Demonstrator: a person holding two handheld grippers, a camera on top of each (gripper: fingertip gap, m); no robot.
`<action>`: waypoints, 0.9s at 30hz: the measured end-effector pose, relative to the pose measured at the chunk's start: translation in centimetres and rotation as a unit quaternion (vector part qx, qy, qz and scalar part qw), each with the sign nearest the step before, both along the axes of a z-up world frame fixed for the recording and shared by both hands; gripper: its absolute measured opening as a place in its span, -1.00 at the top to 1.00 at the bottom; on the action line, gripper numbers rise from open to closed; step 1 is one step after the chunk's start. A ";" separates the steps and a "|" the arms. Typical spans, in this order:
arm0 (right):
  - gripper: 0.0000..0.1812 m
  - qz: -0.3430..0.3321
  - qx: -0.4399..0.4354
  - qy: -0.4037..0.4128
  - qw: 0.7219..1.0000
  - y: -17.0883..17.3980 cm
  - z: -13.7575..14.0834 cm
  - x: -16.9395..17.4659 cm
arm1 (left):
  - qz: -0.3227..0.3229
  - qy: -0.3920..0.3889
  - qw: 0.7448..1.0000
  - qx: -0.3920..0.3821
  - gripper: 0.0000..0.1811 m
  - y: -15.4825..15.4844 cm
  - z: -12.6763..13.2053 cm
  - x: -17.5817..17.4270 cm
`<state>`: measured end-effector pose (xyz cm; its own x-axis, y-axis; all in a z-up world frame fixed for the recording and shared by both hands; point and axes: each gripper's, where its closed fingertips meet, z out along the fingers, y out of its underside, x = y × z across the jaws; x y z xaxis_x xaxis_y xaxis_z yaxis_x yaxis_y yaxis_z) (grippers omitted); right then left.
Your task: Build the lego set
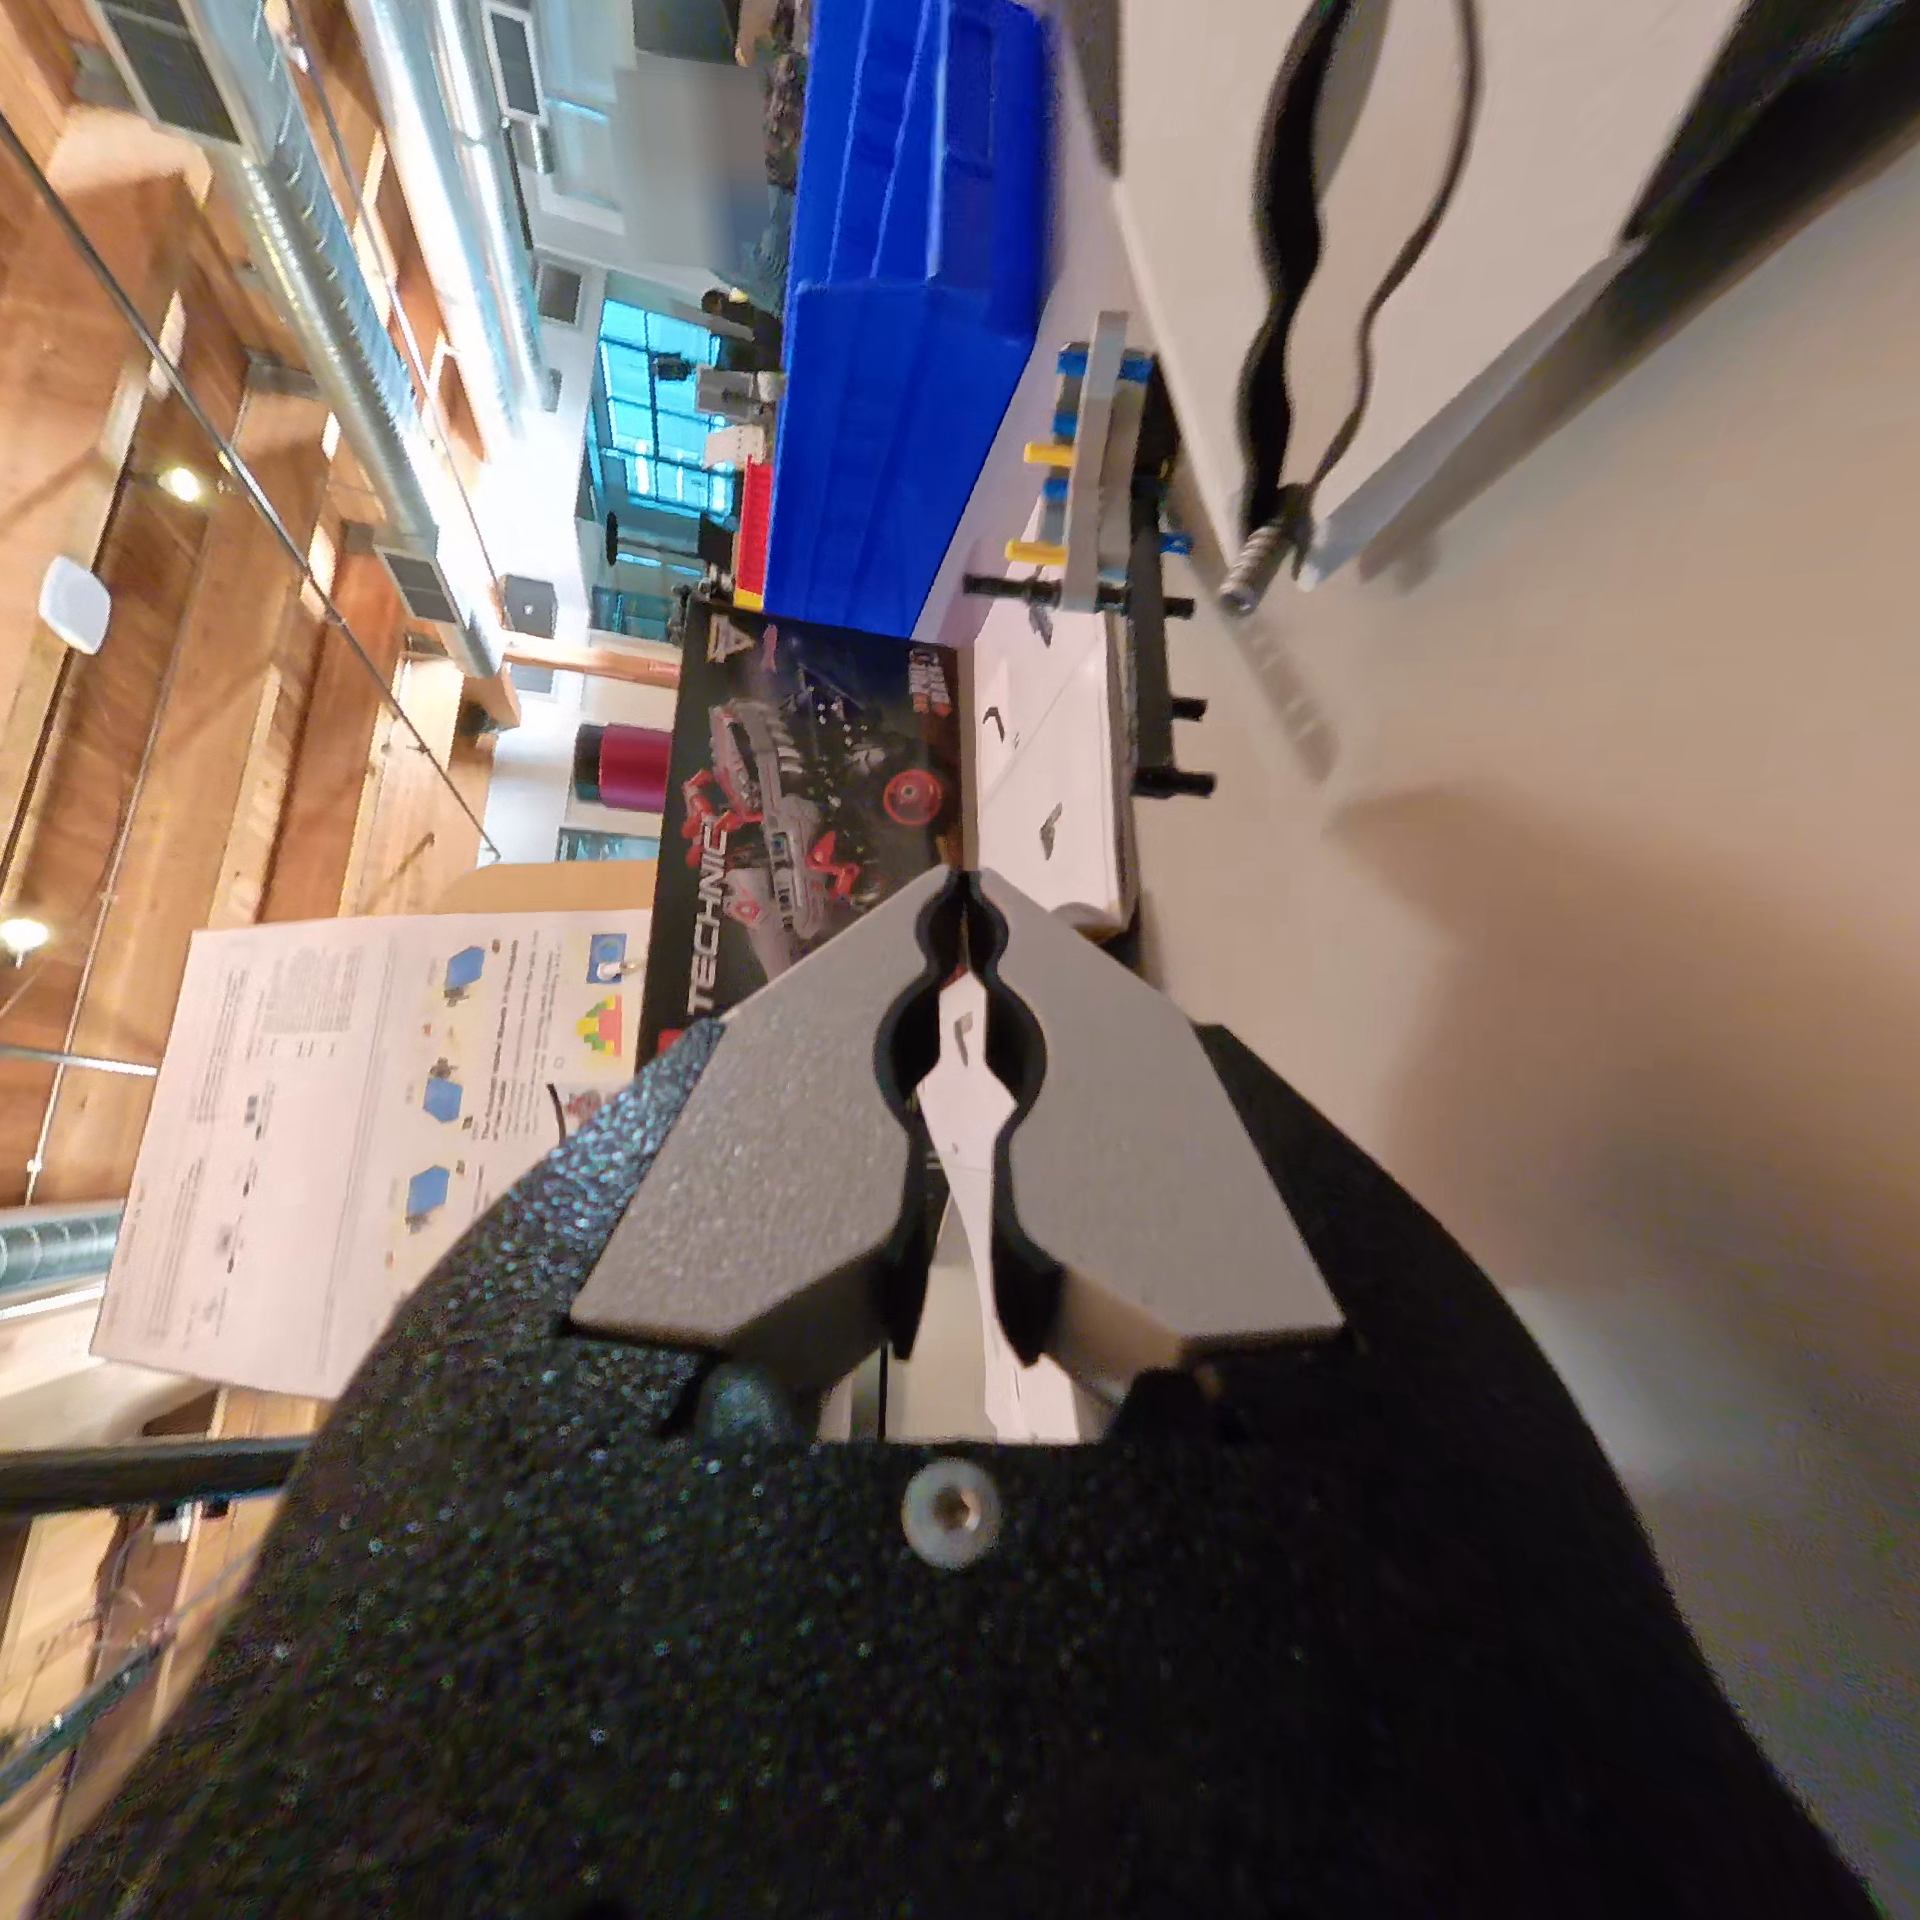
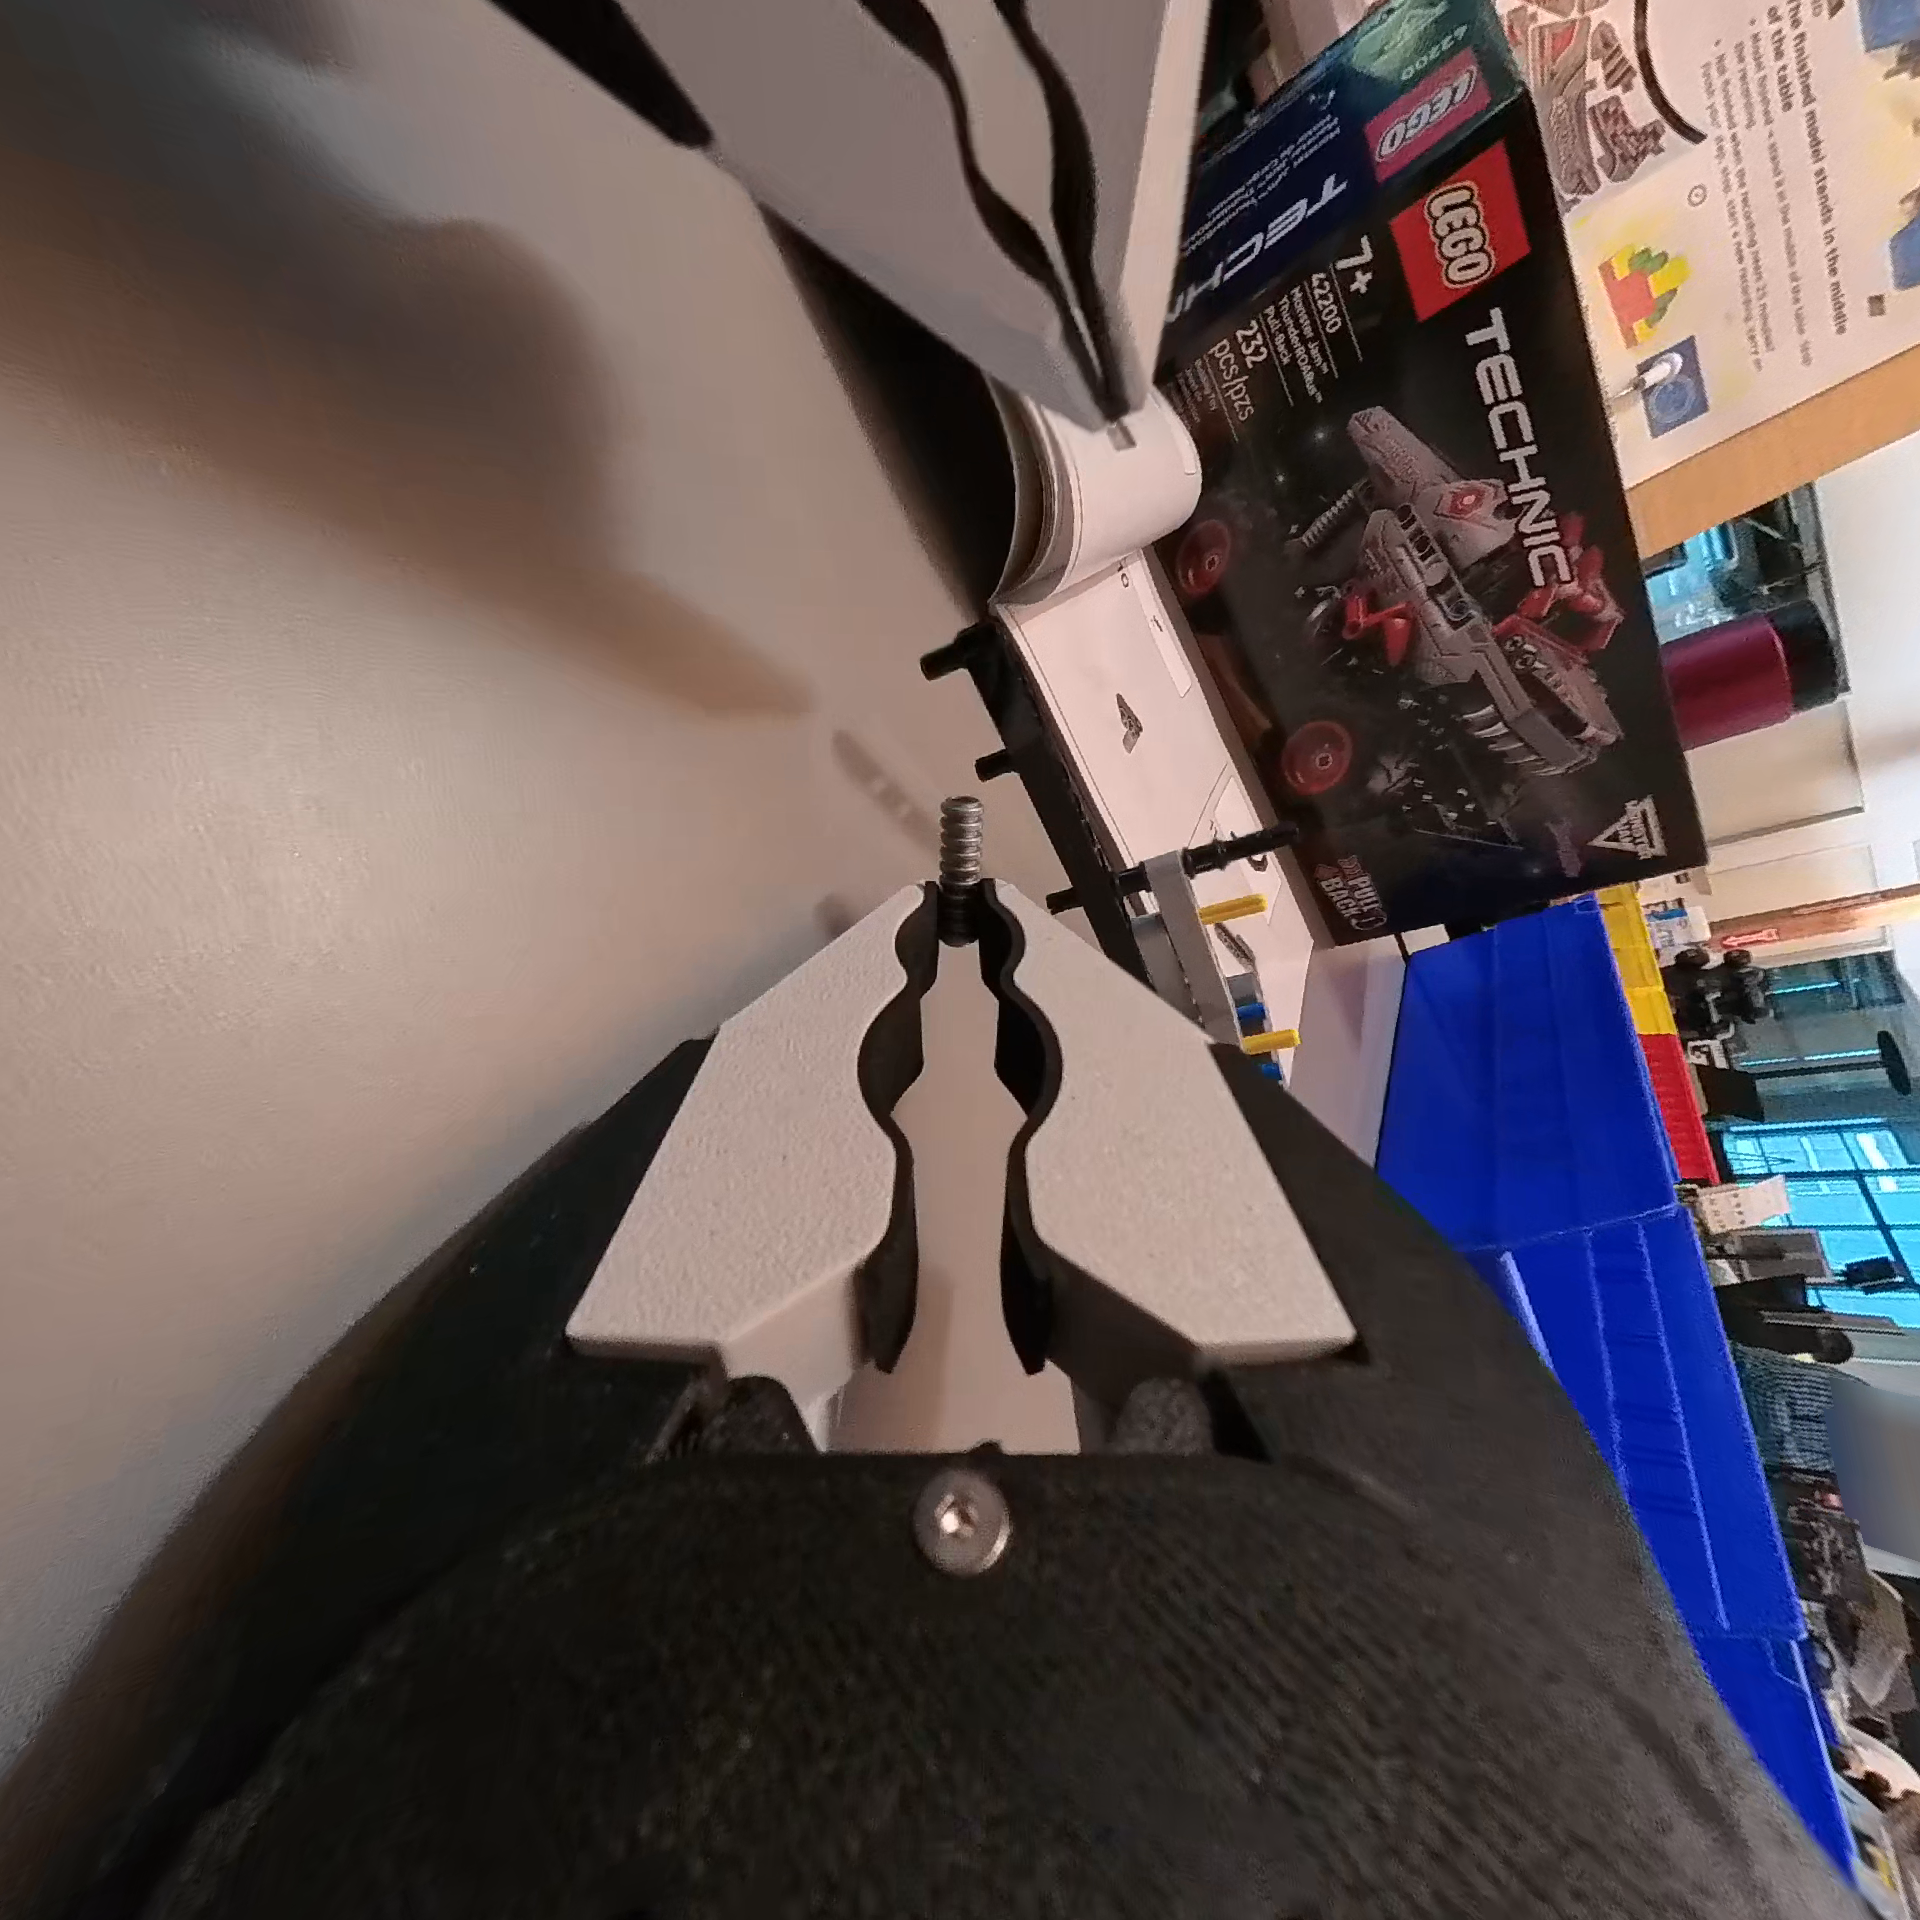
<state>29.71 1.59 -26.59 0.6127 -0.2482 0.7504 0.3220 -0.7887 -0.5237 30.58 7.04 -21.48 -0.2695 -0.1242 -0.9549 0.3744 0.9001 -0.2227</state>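
My right gripper point(image 2: 961, 896) is shut on a small grey ribbed screw-like lego piece point(image 2: 961, 836), held by its dark end above the white table. That piece also shows in the left wrist view point(image 1: 1255, 566), at the tips of the right gripper point(image 1: 1288, 525). My left gripper point(image 1: 964, 883) is shut with nothing seen between its tips; it also shows at the top of the right wrist view point(image 2: 1112, 410). The partly built lego model point(image 1: 1101, 457), a grey beam with yellow and blue pins on a black frame point(image 2: 1013, 717) with black pins, lies on the table beyond both grippers.
An open instruction booklet point(image 1: 1060, 769) lies beside the model. The black lego box point(image 2: 1455, 582) stands behind it. Blue bins point(image 1: 914, 312) sit next to the box. A red bottle point(image 2: 1745, 675) and a printed sheet point(image 1: 343, 1122) stand further back. The tips of one gripper are about 8 centimetres away from the tips of the other.
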 end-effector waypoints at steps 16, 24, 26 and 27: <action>0.75 0.033 -0.007 -0.095 0.995 0.9 1.0 0.1 | 0.191 0.030 0.966 -0.174 1.00 8.2 0.9 -0.8; 0.25 0.046 0.022 -0.168 0.984 0.6 3.0 -0.5 | 0.395 0.003 0.854 -0.340 1.00 18.0 3.2 -12.2; 0.16 0.047 0.035 -0.172 0.983 0.9 3.5 -0.5 | 0.444 -0.006 0.814 -0.373 0.99 20.5 3.4 -17.5; 0.13 0.044 0.036 -0.173 0.983 1.1 3.6 -0.4 | 0.472 -0.013 0.791 -0.390 0.97 21.7 3.2 -20.8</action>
